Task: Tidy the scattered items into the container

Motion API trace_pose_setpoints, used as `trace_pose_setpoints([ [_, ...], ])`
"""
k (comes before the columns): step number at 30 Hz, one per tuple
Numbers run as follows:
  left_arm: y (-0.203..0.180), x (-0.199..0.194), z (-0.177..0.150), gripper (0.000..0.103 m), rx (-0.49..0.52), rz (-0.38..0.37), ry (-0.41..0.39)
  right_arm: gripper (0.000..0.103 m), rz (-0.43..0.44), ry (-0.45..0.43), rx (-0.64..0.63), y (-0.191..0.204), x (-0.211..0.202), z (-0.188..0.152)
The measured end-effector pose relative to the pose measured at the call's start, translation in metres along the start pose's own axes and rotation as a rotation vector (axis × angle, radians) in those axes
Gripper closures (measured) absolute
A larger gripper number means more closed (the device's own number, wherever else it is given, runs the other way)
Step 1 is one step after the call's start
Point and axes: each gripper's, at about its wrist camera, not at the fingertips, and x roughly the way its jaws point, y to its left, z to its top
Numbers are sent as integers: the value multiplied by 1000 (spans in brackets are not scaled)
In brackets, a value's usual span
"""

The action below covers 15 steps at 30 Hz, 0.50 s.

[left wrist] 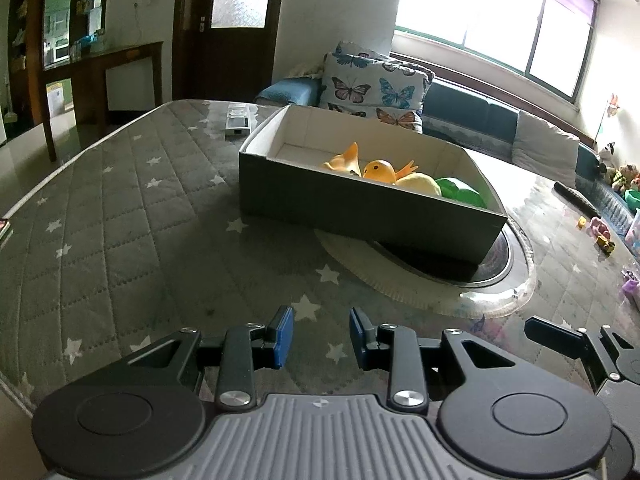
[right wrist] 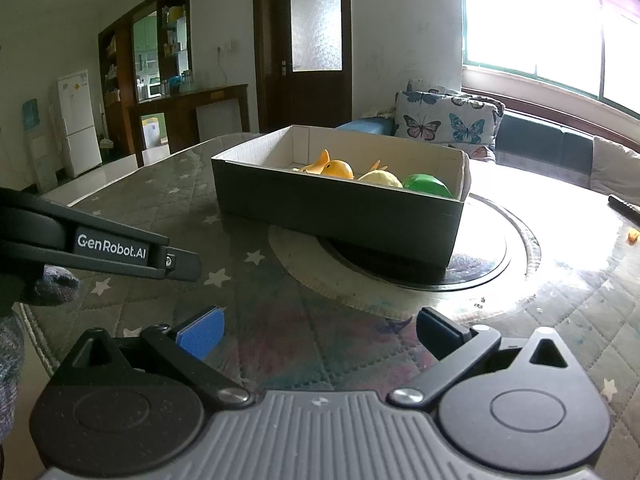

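Right now the grey quilted star-patterned tabletop (left wrist: 120, 200) fills the view, with the long dark cardboard box (right wrist: 340, 208) straight ahead of both tools, its long side facing them. Inside it sit an orange toy (right wrist: 338, 169), a pale yellow one (right wrist: 380, 179) and a green one (right wrist: 426, 185). Small stray toys (left wrist: 600, 236) lie far right, nearer the right hand, I'd judge. Left tool (left wrist: 321, 340) nearly closed, empty; right tool (right wrist: 320, 336) spread wide, empty
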Motion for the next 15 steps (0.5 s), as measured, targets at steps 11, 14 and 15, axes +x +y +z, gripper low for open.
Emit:
trace_pose_setpoints([
  [11, -2, 9, 15, 70, 23, 3, -2, 0, -6, 12, 19, -4, 11, 10],
  [14, -3, 11, 20, 70, 29, 5, -5, 0, -7, 14, 23, -5, 15, 14],
  [15, -3, 12, 21, 70, 31, 5, -6, 0, -7, 15, 23, -6, 16, 16],
])
